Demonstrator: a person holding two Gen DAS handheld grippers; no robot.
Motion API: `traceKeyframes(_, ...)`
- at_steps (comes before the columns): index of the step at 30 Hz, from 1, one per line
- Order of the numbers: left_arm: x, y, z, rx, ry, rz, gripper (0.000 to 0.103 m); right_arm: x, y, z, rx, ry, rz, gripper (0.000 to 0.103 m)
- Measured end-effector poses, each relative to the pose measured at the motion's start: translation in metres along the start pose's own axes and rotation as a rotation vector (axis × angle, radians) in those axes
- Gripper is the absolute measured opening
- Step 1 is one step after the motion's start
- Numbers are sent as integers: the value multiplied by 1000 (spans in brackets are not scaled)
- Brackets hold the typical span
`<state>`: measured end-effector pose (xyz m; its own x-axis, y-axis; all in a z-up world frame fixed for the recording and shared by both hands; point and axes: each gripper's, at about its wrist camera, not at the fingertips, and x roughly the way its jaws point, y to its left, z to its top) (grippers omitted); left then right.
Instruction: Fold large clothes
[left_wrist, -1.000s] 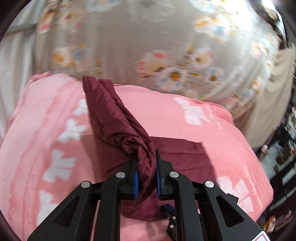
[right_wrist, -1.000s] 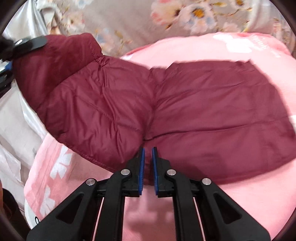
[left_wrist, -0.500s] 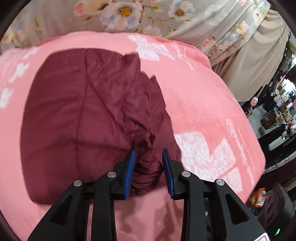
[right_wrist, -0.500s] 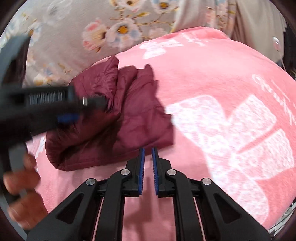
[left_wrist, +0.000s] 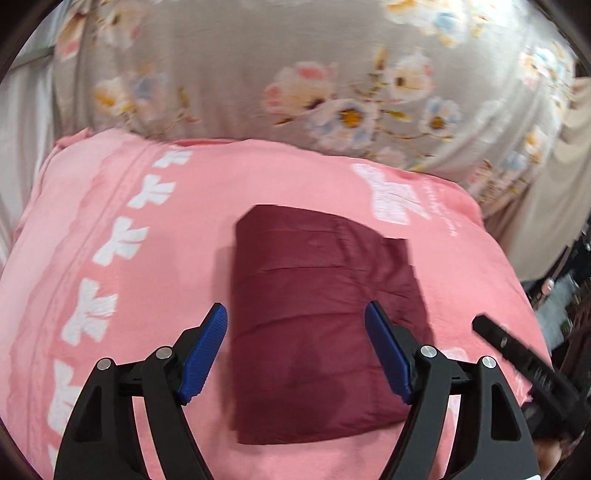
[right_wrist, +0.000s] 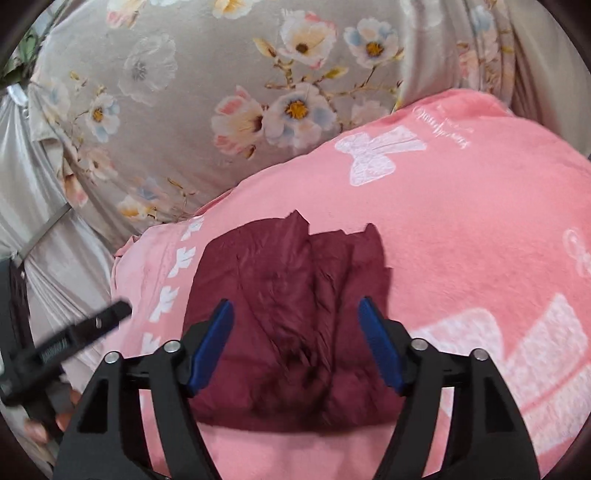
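A dark maroon quilted jacket (left_wrist: 317, 306) lies folded into a compact rectangle on the pink blanket (left_wrist: 155, 258). My left gripper (left_wrist: 295, 343) hovers over its near half with the jaws opening wide and nothing pressed between the blue pads. In the right wrist view the same jacket (right_wrist: 288, 295) shows its layered, crumpled edges. My right gripper (right_wrist: 295, 339) stands above it, its jaws also opening and touching no cloth. The other gripper's black finger pokes in at the right edge of the left view (left_wrist: 517, 354) and at the left of the right view (right_wrist: 74, 336).
The pink blanket (right_wrist: 461, 229) with white bow prints covers the bed. A grey floral curtain (left_wrist: 332, 81) hangs behind it. Fingers of a hand (right_wrist: 40, 428) show at the lower left. Cluttered shelves (left_wrist: 565, 295) lie past the bed's right edge.
The left gripper let go of the bunched jacket and opened wide; the jacket now lies flat and folded. The right gripper opened from shut and rose above the jacket.
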<state>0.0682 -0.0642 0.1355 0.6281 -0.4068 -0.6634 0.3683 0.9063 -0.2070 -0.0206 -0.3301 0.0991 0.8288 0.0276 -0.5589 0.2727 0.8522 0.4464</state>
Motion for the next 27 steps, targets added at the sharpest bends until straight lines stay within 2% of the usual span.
traceKeyframes(4,10,27,7,-43,6,59,74,59,-2,23,77,131,-9,78)
traceKeyframes(8,14,38,10,-53,9,82,74,105,-14,21,169,273,0,77)
traceKeyframes(9,13,39,10,-54,7,81,74,113,-15,19,183,295,13,65)
traceKeyframes(10,15,39,11,-55,7,80,74,115,-15,17,185,304,31,45)
traceKeyframes(11,16,38,13,-56,7,78,74,116,-13,16,176,303,65,32)
traceKeyframes(12,18,36,16,-56,6,73,74,111,-12,18,166,290,101,13)
traceKeyframes(13,20,35,18,-55,5,70,74,103,-12,20,161,269,128,7)
traceKeyframes(14,20,32,20,-50,4,66,74,89,-13,23,152,233,148,6)
traceKeyframes(16,21,25,23,-34,-4,59,74,64,-14,27,112,170,133,5)
traceKeyframes(19,24,13,27,-6,-12,50,74,42,-20,30,26,107,7,5)
traceKeyframes(21,31,2,30,9,-5,35,74,42,-31,26,-5,110,-77,5)
traceKeyframes(25,59,-22,33,39,36,21,74,56,-56,9,-15,153,-155,5)
traceKeyframes(27,78,-37,29,77,62,37,74,63,-64,-1,-5,162,-169,5)
